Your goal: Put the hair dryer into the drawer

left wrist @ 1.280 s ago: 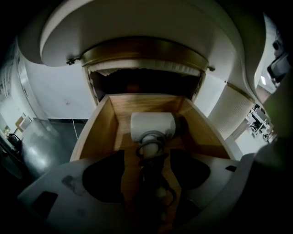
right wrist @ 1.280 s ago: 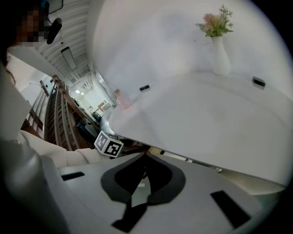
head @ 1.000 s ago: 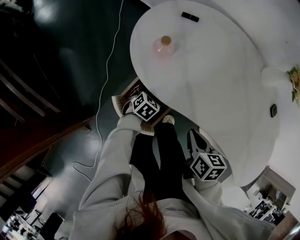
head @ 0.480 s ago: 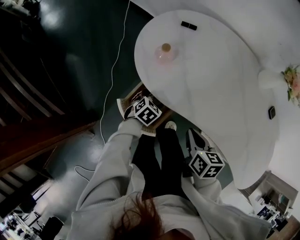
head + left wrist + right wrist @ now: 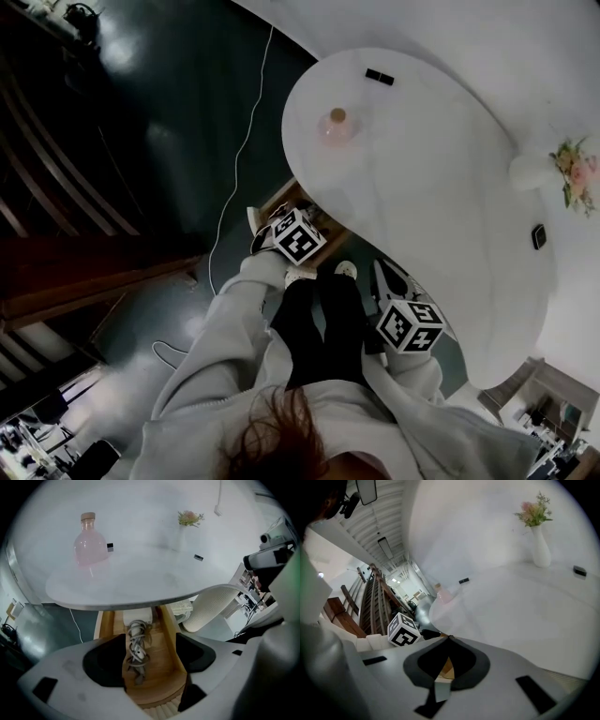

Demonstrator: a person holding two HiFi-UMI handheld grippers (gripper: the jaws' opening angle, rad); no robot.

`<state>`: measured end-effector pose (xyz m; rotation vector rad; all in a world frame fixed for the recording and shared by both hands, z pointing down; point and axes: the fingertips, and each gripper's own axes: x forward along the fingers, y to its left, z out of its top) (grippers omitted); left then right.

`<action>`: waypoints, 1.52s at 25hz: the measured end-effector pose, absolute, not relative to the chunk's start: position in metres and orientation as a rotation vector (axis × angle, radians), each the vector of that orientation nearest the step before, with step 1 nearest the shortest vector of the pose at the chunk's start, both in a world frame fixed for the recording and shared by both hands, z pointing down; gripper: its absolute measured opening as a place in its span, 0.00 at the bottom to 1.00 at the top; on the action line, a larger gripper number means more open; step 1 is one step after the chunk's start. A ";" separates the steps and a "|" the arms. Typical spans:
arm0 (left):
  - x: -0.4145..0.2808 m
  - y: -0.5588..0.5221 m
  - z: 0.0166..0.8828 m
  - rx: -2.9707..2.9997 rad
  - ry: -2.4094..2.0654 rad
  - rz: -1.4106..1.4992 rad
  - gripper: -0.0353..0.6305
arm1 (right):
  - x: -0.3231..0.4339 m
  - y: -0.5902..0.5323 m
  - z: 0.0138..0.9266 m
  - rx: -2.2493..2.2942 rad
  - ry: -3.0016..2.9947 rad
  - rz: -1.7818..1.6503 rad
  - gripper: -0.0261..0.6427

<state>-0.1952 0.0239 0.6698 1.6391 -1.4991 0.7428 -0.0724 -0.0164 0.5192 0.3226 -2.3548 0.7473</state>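
The wooden drawer [image 5: 168, 634] stands pulled out from under the white oval table [image 5: 154, 581]. Inside it lies the white hair dryer [image 5: 137, 618], its grey cord [image 5: 136, 651] coiled along it. My left gripper [image 5: 150, 660] hovers just in front of the drawer, jaws wide apart, nothing between them. In the head view its marker cube [image 5: 298, 236] sits over the drawer [image 5: 281, 200] at the table's near edge. My right gripper [image 5: 448, 641] is shut on nothing and held back at the person's right side, its cube [image 5: 411, 325] beside the table rim.
On the table [image 5: 441, 178] stand a pink bottle [image 5: 337, 124], a flower vase [image 5: 570, 171] and two small black items [image 5: 379, 76] [image 5: 539, 236]. A white cable [image 5: 239, 159] runs across the dark floor. Wooden stairs [image 5: 75, 272] lie left, a white chair [image 5: 220, 606] right.
The head camera has tilted, so the table and drawer sit lower in the view. Both grippers keep about the same places beside the drawer.
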 end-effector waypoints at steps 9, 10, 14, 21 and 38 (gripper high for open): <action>-0.191 0.049 0.633 1.582 -1.593 0.664 0.52 | -0.081 -0.009 0.510 0.232 -2.382 0.725 0.11; -0.190 0.052 0.631 1.574 -1.602 0.655 0.52 | -0.082 -0.008 0.510 0.222 -2.384 0.724 0.11; -0.185 0.062 0.622 1.536 -1.640 0.603 0.52 | -0.085 -0.009 0.507 0.190 -2.388 0.717 0.11; -0.184 0.083 0.593 1.471 -1.734 0.464 0.52 | -0.097 -0.008 0.504 0.148 -2.398 0.722 0.11; -0.218 0.175 0.529 1.158 -2.091 0.193 0.52 | -0.151 0.030 0.481 -0.144 -2.434 0.610 0.11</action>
